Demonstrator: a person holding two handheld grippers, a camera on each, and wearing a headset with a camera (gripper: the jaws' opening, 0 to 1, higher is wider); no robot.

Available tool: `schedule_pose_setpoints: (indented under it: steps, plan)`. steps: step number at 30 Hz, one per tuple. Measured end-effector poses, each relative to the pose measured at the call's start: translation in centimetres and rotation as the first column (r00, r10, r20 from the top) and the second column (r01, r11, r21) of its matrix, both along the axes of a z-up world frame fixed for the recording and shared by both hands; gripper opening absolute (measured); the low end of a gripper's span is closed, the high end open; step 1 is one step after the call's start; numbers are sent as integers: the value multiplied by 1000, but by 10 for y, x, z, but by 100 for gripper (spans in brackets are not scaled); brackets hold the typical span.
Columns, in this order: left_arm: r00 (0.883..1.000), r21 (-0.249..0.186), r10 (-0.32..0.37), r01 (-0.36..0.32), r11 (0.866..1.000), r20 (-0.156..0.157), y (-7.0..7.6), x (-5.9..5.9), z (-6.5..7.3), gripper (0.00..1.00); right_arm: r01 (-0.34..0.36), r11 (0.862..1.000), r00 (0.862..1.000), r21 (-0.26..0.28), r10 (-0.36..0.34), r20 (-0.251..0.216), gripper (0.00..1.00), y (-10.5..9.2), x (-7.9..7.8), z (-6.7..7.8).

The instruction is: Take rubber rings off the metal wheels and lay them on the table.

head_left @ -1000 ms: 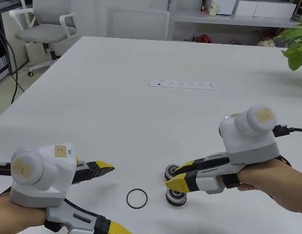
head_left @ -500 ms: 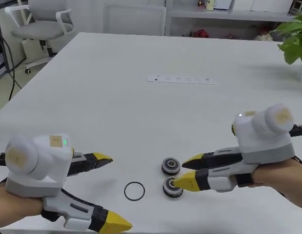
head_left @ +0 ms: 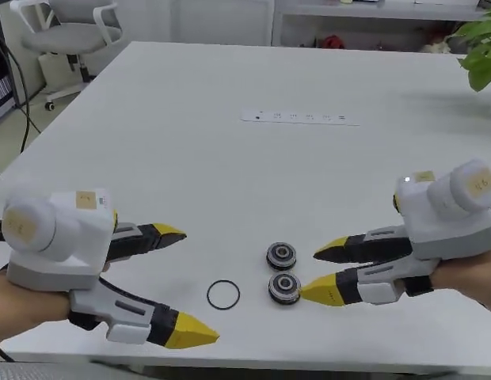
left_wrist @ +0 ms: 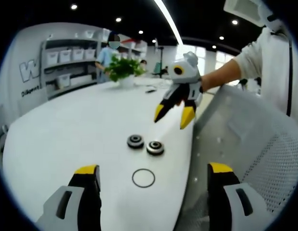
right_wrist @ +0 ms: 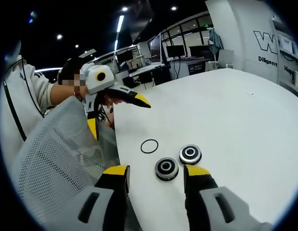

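Two metal wheels sit side by side near the table's front edge: the nearer wheel (head_left: pixel 284 287) (left_wrist: pixel 155 147) (right_wrist: pixel 167 168) and the farther wheel (head_left: pixel 281 256) (left_wrist: pixel 135 141) (right_wrist: pixel 190 154). A loose black rubber ring (head_left: pixel 223 295) (left_wrist: pixel 143 177) (right_wrist: pixel 149 146) lies flat on the table to their left. My right gripper (head_left: pixel 318 271) (right_wrist: pixel 154 174) is open just right of the nearer wheel, its yellow tips close to it without holding it. My left gripper (head_left: pixel 182 281) (left_wrist: pixel 154 171) is open and empty, left of the ring.
A white power strip (head_left: pixel 300 118) lies at mid-table. An office chair (head_left: pixel 67 32) stands at the back left, a green plant (head_left: pixel 481 59) at the far right. The white table (head_left: pixel 190 142) has its front edge just below the ring. A mesh chair back (right_wrist: pixel 57 159) is beside the table.
My right gripper has drawn back to the right, off the wheels, with its jaws wider apart. The left gripper stays open. The head camera has shifted.
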State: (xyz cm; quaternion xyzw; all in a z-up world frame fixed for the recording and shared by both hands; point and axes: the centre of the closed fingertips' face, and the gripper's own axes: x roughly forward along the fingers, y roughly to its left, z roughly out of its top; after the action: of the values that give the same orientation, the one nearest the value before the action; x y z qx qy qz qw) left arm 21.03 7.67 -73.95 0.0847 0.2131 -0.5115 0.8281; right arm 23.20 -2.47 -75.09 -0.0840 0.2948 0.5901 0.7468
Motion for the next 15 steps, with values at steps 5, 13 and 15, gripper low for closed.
schedule_pose_setpoints:
  steps: [5,13,15]
  plan:
    - [1000,-27,-10,10,1000,8,-7,2,9,93,-3,1000,1000,8,3,14,43,-3,0,1]
    - [998,-51,-42,44,998,46,-20,5,28,91,15,1000,999,4,-15,32,43,-11,4,-1]
    - [997,-52,-47,50,997,54,-23,7,31,89,19,1000,999,5,-19,33,43,-12,5,-1]
